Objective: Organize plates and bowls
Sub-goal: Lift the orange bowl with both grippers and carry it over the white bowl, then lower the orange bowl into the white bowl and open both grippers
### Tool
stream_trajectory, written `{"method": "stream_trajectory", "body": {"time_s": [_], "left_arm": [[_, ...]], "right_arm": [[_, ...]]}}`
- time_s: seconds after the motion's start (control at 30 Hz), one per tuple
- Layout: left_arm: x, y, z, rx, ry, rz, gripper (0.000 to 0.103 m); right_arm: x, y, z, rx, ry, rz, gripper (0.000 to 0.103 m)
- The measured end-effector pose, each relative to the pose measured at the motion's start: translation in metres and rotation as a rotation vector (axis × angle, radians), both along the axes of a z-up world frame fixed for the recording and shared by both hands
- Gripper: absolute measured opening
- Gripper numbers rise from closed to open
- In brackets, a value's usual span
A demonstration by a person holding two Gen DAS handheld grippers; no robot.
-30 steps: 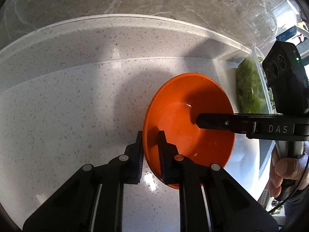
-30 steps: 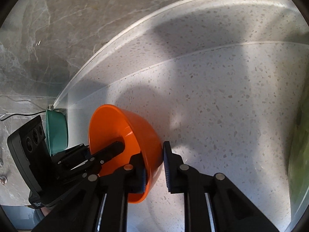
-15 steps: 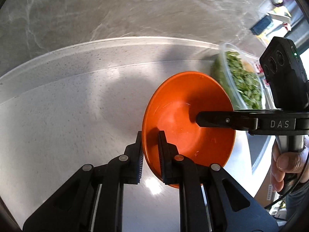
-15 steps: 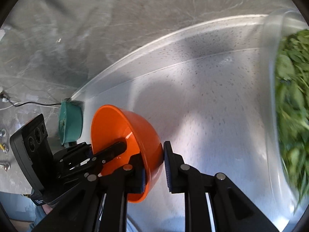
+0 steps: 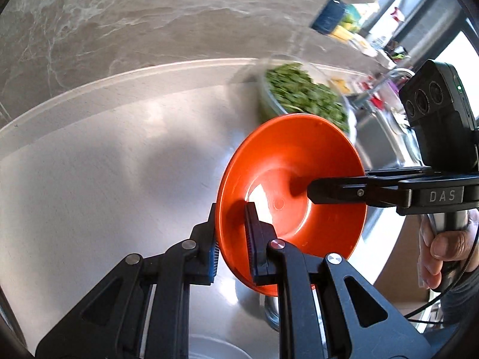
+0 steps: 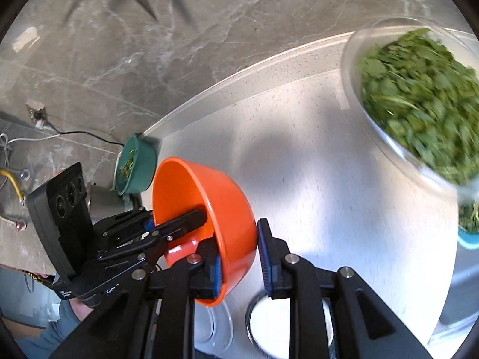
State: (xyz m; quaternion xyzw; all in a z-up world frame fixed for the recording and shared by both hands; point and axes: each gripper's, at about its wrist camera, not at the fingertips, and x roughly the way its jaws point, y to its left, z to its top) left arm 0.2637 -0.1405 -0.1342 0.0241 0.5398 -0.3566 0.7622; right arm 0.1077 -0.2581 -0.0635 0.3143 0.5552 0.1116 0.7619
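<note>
Both grippers at the orange bowl (image 5: 295, 161)

The left gripper (image 5: 232, 234) was clamped on the bowl's near rim. The right gripper (image 6: 239, 252) straddled the opposite rim, jaws just opening, outer pad (image 6: 265, 257) clear of the wall. A hand (image 5: 446, 240) held its handle.

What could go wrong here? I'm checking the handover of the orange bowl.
1. The right gripper has just been opening its jaws: its outer pad stands off the bowl, so it could tip or slip, held only by the left gripper, shut on its rim.
2. The bowl hangs tilted above a white dish; a drop would likely hit it.
3. The greens container stands close; a swing might knock it.
</note>
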Motion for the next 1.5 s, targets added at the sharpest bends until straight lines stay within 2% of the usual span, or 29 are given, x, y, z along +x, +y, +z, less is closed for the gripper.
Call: {"method": "stream_trajectory", "body": {"time_s": [0.17,0.33,0.47,0.7,0.97,1.13,1.5], "left_arm": [[-0.049,-0.009,0.010,-0.005,-0.004,-0.051,0.013],[-0.096,-0.019,0.004,-0.001,0.024,-0.101,0.013],[-0.134,-0.025,-0.010,0.006,0.063,-0.142,0.013],[-0.171,-0.027,-0.040,0.023,0.106,-0.152,0.013],[-0.180,-0.032,-0.060,0.056,0.085,-0.110,0.013],[-0.156,-0.037,-0.075,0.089,0.080,-0.085,0.013],[-0.141,-0.045,-0.090,0.134,0.067,-0.046,0.013]], "right_arm": [[-0.047,-0.005,0.012,0.006,-0.010,-0.027,0.025],[-0.086,-0.009,0.009,0.015,-0.005,-0.066,0.026],[-0.118,-0.011,-0.005,0.025,0.018,-0.105,0.028],[-0.157,-0.009,-0.033,0.050,0.065,-0.142,0.029],[-0.167,-0.008,-0.049,0.068,0.079,-0.163,0.029],[-0.161,-0.001,-0.061,0.015,0.076,-0.134,0.028],[-0.141,-0.005,-0.085,0.012,0.093,-0.118,0.025]]}}
